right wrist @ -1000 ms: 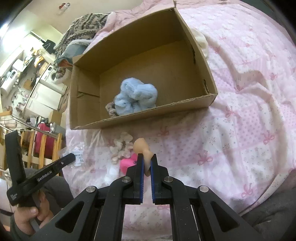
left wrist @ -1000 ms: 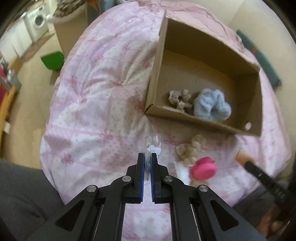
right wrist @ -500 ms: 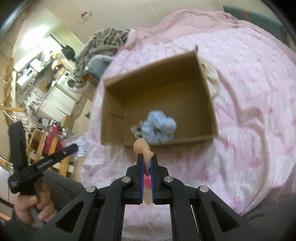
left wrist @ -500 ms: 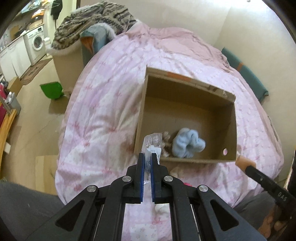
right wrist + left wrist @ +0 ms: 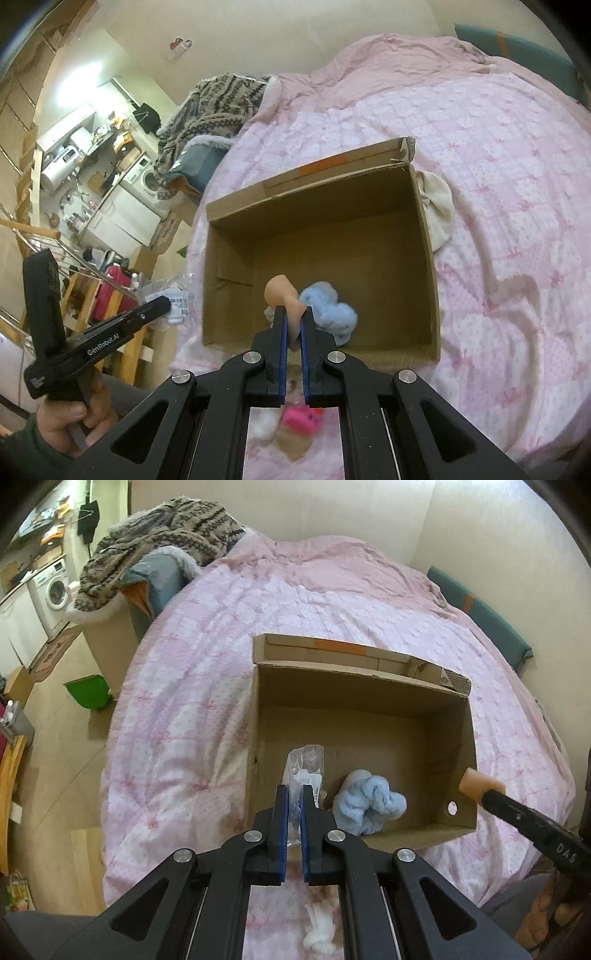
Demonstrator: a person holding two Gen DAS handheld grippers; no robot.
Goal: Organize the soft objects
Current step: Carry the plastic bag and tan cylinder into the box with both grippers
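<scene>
So there's a pink bed (image 5: 207, 686) with an open cardboard box (image 5: 255, 716) near its front edge, a fluffy blue thing (image 5: 367, 805) already parked along the box's near wall. Both grippers look held over that near wall, ready to drop stuff in, I'd guess. The left gripper (image 5: 294, 794) is clamped on a crinkly clear packet (image 5: 304, 764) with an unreadable barcode label, and the right gripper (image 5: 293, 314) pinches a peach foam piece (image 5: 282, 295); "GenRobot.AI" is printed on the left one's arm.

One box (image 5: 364, 686), two grippers (image 5: 293, 794) (image 5: 293, 314)
</scene>
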